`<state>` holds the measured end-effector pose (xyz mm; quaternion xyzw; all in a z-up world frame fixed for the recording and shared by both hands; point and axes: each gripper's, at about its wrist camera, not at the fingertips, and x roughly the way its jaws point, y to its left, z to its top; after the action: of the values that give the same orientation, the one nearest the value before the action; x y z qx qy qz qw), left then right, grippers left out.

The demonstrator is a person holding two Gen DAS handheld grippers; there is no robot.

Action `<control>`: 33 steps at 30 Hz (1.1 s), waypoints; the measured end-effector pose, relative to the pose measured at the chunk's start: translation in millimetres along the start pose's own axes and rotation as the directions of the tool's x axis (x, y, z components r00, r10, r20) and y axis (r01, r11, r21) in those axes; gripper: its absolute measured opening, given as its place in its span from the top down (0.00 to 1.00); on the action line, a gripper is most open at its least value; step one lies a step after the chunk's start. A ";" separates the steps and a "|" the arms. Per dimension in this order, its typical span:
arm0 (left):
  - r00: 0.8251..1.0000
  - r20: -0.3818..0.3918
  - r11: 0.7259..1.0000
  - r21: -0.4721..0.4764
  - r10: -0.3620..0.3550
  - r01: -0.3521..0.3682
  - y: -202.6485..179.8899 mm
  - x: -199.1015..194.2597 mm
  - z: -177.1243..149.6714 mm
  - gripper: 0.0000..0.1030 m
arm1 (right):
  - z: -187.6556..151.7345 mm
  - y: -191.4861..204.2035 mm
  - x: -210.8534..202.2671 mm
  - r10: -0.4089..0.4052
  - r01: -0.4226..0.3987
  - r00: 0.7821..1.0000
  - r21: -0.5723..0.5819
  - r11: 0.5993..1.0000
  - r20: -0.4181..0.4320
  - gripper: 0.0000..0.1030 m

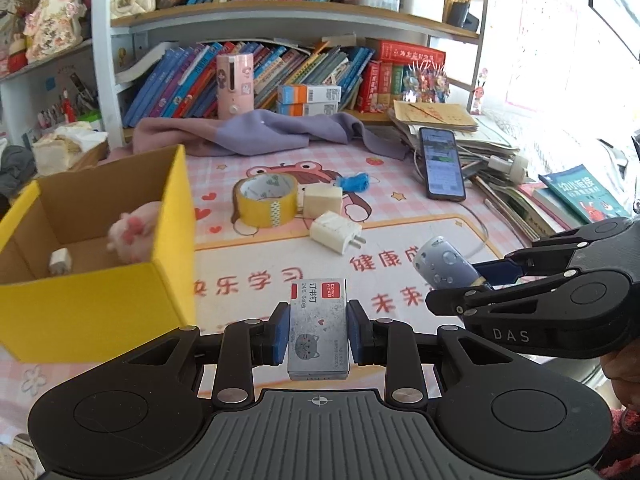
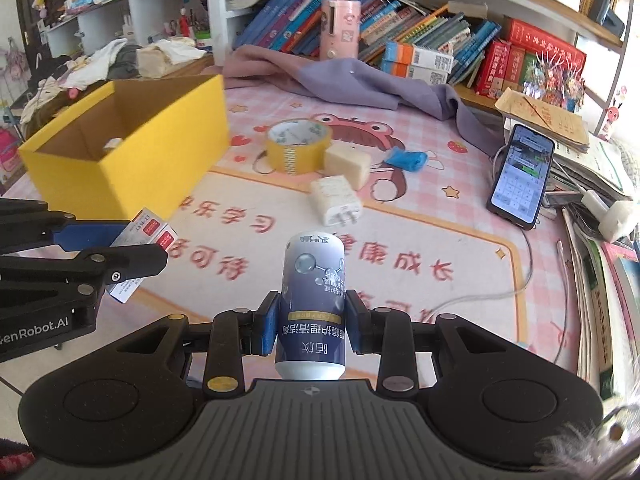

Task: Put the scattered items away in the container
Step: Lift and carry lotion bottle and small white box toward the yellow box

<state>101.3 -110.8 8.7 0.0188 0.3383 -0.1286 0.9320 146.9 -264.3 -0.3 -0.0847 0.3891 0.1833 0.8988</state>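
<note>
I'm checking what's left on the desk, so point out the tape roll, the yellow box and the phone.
tape roll [image 1: 267, 201]: left wrist view, outer yellow band.
yellow box [image 1: 96, 304]: left wrist view, front wall.
phone [image 2: 522, 174]: right wrist view, lit screen.

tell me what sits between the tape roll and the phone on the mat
Between tape roll and phone: a white block touching the roll, then a blue wad; right wrist view.

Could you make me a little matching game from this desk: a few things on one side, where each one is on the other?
Things:
1. staple box
2. blue bottle
3. tape roll
4. pink plush toy

Places:
A. inside the yellow box
B. in the right gripper
C. lying on the pink desk mat
D. in the left gripper

Pairs: 1-D, 2-B, 3-C, 4-A
</note>
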 end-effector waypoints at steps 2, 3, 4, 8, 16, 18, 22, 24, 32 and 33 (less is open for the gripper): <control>1.000 0.004 1.000 0.003 0.001 -0.001 5.5 -12.6 -7.3 0.73 | -6.7 13.3 -8.4 -0.002 0.002 1.000 0.001 1.000 0.005 0.69; 1.000 0.006 1.000 0.005 0.001 -0.001 8.3 -19.0 -11.2 0.73 | -10.1 19.9 -12.4 -0.003 0.003 1.000 0.001 1.000 0.007 0.69; 1.000 0.008 1.000 0.007 0.001 -0.001 10.9 -25.3 -15.3 0.73 | -13.3 26.4 -16.4 -0.005 0.005 1.000 0.001 1.000 0.010 0.69; 1.000 0.016 1.000 0.017 0.009 -0.010 20.7 -48.5 -30.6 0.73 | -24.4 53.0 -30.2 -0.002 0.002 1.000 -0.001 1.000 0.028 0.69; 0.998 0.015 0.998 -0.018 0.054 -0.054 45.1 -86.1 -56.3 0.73 | -39.2 100.7 -45.2 0.044 -0.043 0.998 -0.031 0.999 0.033 0.69; 0.997 0.022 0.997 -0.033 0.070 -0.070 51.6 -94.2 -60.2 0.73 | -39.9 110.6 -47.0 0.061 -0.059 0.998 -0.047 0.997 0.032 0.69; 0.994 0.021 0.992 -0.067 0.107 -0.106 62.8 -106.3 -68.7 0.73 | -39.5 127.3 -51.6 0.100 -0.097 0.994 -0.080 0.992 0.035 0.69; 0.992 0.022 0.990 -0.079 0.123 -0.121 67.1 -110.7 -71.6 0.73 | -39.2 135.0 -52.4 0.116 -0.112 0.993 -0.096 0.989 0.033 0.69; 0.983 0.038 0.976 -0.129 0.181 -0.175 85.5 -128.3 -82.3 0.73 | -33.3 159.6 -46.4 0.170 -0.167 0.985 -0.145 0.975 0.008 0.69; 0.981 0.040 0.974 -0.138 0.189 -0.182 88.4 -130.4 -83.3 0.73 | -31.7 162.9 -45.8 0.177 -0.174 0.984 -0.154 0.973 0.008 0.69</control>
<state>-24.7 14.3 22.8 -0.0159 0.3181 -0.0185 0.9478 32.5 -136.1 10.0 -0.1165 0.3702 0.2921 0.8741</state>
